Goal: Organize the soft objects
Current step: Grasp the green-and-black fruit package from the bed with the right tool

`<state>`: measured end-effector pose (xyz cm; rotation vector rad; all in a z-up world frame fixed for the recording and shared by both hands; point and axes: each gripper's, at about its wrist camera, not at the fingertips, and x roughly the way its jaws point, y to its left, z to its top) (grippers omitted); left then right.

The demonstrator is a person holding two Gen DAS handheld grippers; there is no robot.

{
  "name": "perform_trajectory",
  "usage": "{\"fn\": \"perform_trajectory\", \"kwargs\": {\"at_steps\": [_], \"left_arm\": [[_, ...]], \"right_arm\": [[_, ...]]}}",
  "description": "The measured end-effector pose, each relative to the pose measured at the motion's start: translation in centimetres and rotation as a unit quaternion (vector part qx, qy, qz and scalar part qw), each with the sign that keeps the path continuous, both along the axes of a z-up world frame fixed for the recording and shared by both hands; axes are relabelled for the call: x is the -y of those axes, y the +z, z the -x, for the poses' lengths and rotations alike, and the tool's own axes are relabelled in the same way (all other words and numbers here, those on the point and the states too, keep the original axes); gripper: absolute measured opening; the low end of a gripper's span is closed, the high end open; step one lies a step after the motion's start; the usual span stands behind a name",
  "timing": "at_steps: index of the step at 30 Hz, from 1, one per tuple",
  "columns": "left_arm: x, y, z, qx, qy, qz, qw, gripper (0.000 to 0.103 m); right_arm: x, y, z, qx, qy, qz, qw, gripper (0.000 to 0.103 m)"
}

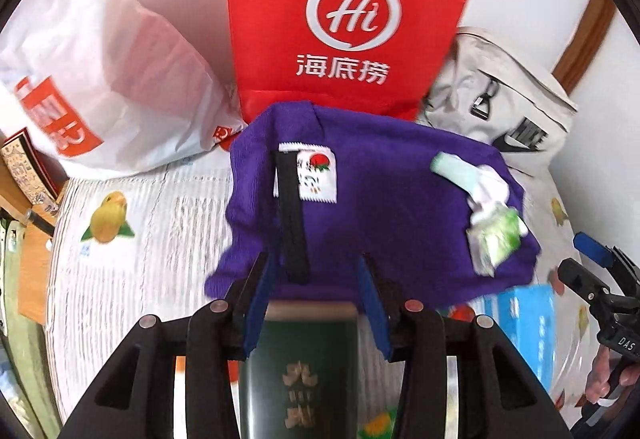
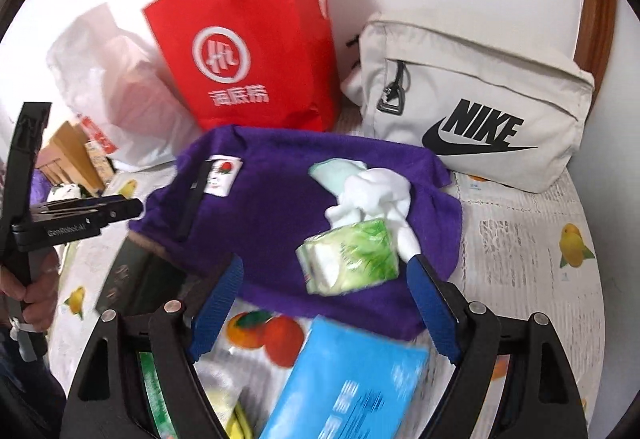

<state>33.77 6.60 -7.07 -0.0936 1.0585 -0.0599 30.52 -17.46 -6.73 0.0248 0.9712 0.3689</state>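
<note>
Purple towel [image 2: 288, 207] lies spread mid-tabletop [image 2: 520, 239], before the red paper bag [image 2: 248, 51] and beige pouch [image 2: 472, 99] at the far edge, carrying a tissue pack [image 2: 348, 259] and white socks [image 2: 372, 195]. Both tools stand apart and empty: the left tool [image 1: 316, 303] over the towel's near hem, the right tool [image 2: 324, 311] near the tissue pack. Judging from this, a placement looks finished; the next move calls for picking another soft piece, perhaps the blue pack [image 2: 352, 387] at the near edge
</note>
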Motion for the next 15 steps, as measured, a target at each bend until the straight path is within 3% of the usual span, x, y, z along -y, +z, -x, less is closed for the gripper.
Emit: {"fn": "perform_trajectory", "kwargs": {"at_steps": [6, 15], "left_arm": [[0.3, 0.4, 4.4, 0.006, 0.002, 0.002, 1.0000, 0.045], [-1.2, -0.8, 9.9, -0.002, 0.027, 0.009, 0.9996, 0.045]], "right_arm": [[-1.0, 0.5, 4.7, 0.009, 0.027, -0.003, 1.000, 0.084], [-5.8, -2.6, 10.8, -0.020, 0.098, -0.005, 0.995, 0.082]]}}
